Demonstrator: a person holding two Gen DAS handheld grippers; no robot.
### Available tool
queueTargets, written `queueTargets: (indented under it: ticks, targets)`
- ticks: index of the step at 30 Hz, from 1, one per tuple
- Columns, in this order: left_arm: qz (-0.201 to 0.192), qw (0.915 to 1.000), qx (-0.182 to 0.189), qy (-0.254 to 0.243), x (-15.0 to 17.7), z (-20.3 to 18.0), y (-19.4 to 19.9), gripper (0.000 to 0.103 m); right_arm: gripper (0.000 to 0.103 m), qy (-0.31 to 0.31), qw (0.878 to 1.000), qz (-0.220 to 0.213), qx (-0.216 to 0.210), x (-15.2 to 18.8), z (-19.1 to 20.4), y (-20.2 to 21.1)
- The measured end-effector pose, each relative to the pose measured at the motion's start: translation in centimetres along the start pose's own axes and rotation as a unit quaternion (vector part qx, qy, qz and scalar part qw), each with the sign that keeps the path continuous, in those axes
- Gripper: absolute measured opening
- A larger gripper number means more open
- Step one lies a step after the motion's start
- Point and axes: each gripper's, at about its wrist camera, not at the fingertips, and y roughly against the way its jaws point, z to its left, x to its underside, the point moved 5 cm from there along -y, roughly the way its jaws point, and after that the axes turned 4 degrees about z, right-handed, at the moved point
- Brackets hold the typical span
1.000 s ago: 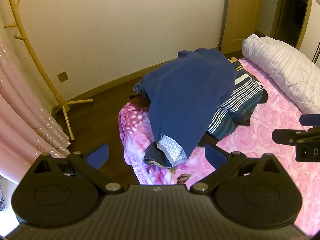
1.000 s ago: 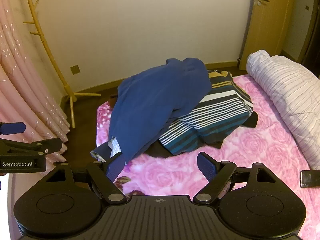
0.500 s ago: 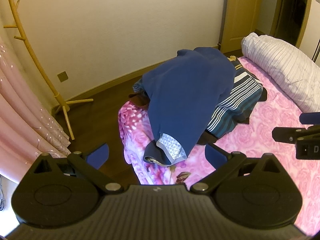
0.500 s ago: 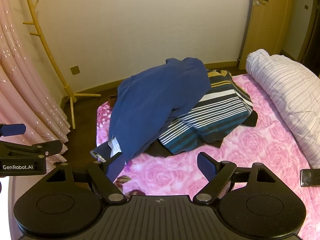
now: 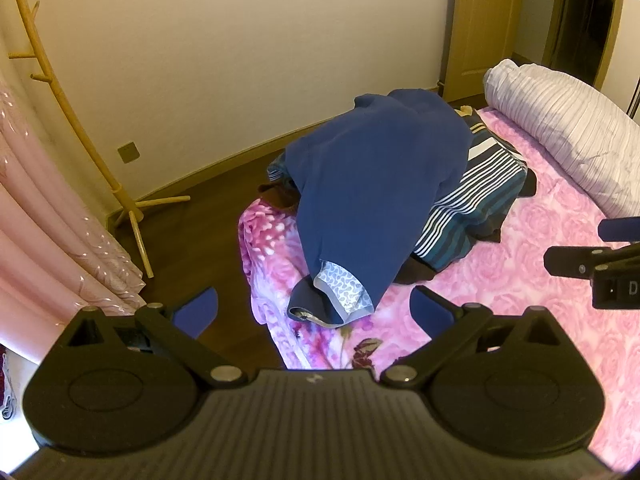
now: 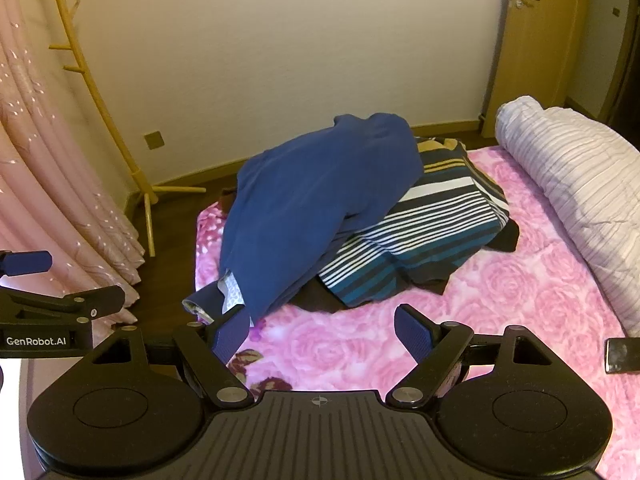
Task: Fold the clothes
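Note:
A navy blue shirt (image 5: 376, 196) with a pale patterned collar lining (image 5: 340, 284) lies draped over a pile of clothes on the far corner of the pink floral bed (image 5: 520, 280). Under it lies a striped dark and teal garment (image 5: 472, 208). The same shirt (image 6: 312, 200) and striped garment (image 6: 424, 240) show in the right wrist view. My left gripper (image 5: 314, 310) is open and empty, just short of the collar. My right gripper (image 6: 320, 330) is open and empty above the bed (image 6: 500, 300), in front of the pile.
A rolled pale striped quilt (image 6: 572, 188) lies along the bed's right side. A wooden coat stand (image 5: 80, 128) and pink curtains (image 5: 44, 240) stand at the left over dark floor. A wooden door (image 6: 536, 40) is at the back right.
Both grippers have edged slightly closer to the pile. The jaws stay open and the clothes have not moved.

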Motion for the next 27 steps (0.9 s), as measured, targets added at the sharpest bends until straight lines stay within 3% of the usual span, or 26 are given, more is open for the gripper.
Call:
queueTargets:
  ticks: [27]
  targets:
    - [0.013, 0.9993, -0.031, -0.019, 1.9, -2.1, 1.4, 0.101, 0.082, -0.021, 0.999, -0.003, -0.044, 1.4, -2.7, -0.4]
